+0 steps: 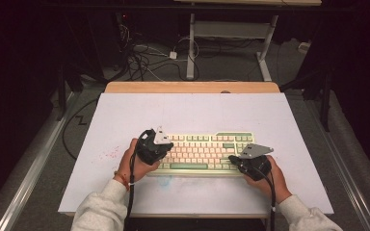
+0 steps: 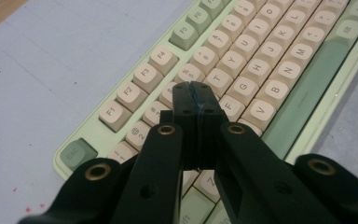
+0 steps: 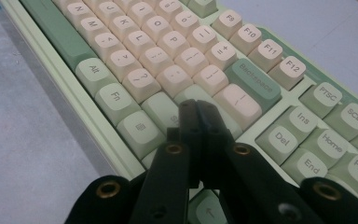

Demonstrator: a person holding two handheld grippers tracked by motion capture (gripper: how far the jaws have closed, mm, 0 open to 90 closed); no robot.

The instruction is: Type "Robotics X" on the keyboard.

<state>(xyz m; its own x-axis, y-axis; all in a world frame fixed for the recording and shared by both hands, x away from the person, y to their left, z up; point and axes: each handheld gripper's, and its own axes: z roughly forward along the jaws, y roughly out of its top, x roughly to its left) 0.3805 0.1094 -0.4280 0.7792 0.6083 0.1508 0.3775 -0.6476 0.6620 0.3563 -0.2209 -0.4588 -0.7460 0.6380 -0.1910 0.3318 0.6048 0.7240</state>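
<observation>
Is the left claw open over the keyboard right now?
No, the left claw is shut, its jaws pressed together with nothing between them above the keyboard.

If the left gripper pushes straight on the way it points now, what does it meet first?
Probably the cream and green keyboard: the shut left gripper aims down at the cream keys near the 4, 5 and R keys. Exactly which key is unclear, since depth is hard to judge.

High view: fixed above the person's side of the table (image 1: 125, 103), facing forward and down, far enough to take in the whole top and the floor beyond. Left gripper view: close over the keyboard's (image 1: 200, 151) Esc end, looking along the F-key row. Right gripper view: close over its Backspace end. All 3 views share the keyboard
</observation>
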